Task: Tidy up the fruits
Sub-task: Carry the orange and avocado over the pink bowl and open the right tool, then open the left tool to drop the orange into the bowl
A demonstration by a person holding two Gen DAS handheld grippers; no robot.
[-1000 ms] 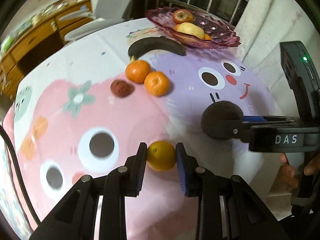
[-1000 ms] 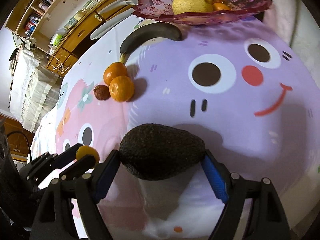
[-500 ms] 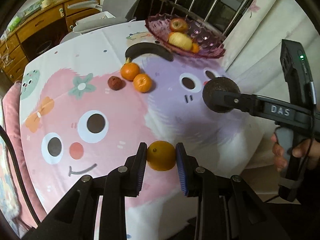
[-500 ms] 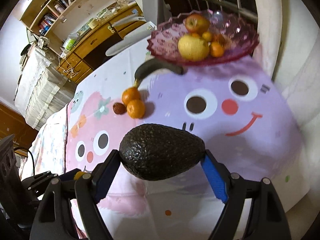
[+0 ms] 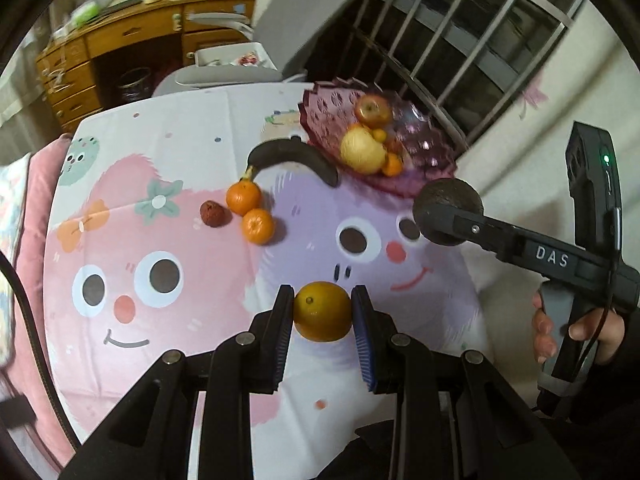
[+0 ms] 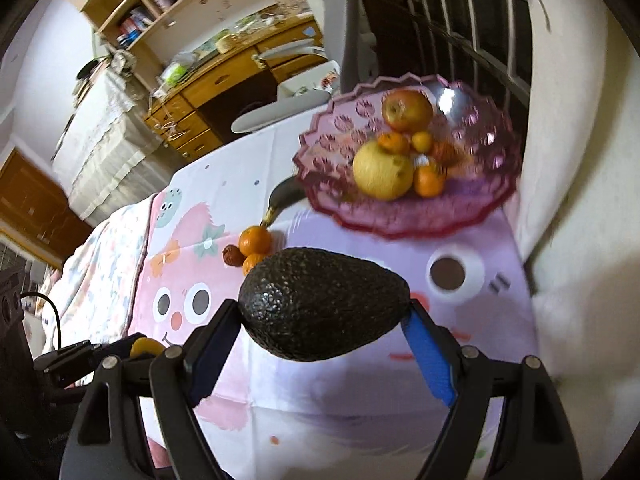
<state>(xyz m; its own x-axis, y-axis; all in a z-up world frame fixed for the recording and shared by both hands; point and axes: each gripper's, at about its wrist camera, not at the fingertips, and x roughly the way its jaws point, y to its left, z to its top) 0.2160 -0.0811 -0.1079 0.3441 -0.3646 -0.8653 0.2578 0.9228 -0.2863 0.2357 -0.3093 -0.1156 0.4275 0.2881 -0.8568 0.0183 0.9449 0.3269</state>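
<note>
My left gripper (image 5: 322, 312) is shut on an orange (image 5: 322, 311) and holds it high above the table. My right gripper (image 6: 325, 312) is shut on a dark avocado (image 6: 324, 308), also high above the table; it shows in the left wrist view (image 5: 448, 210) near the bowl's right edge. A pink glass fruit bowl (image 5: 424, 148) (image 6: 332, 176) at the far end holds an apple (image 6: 407, 110), a yellow pear (image 6: 383, 170) and small oranges. On the cloth lie a dark banana (image 5: 292, 154), two mandarins (image 5: 243, 198) (image 5: 258, 226) and a brown lychee (image 5: 211, 213).
The table carries a pink and purple cartoon cloth (image 5: 168, 248). A grey chair (image 5: 280, 32) and a wooden desk (image 5: 120, 52) stand behind it. A barred window (image 5: 460, 32) and a white wall (image 6: 580, 160) are at the right.
Both grippers have risen well above the table with their fruit. The avocado has moved toward the fruit bowl. The table now looks smaller and farther below.
</note>
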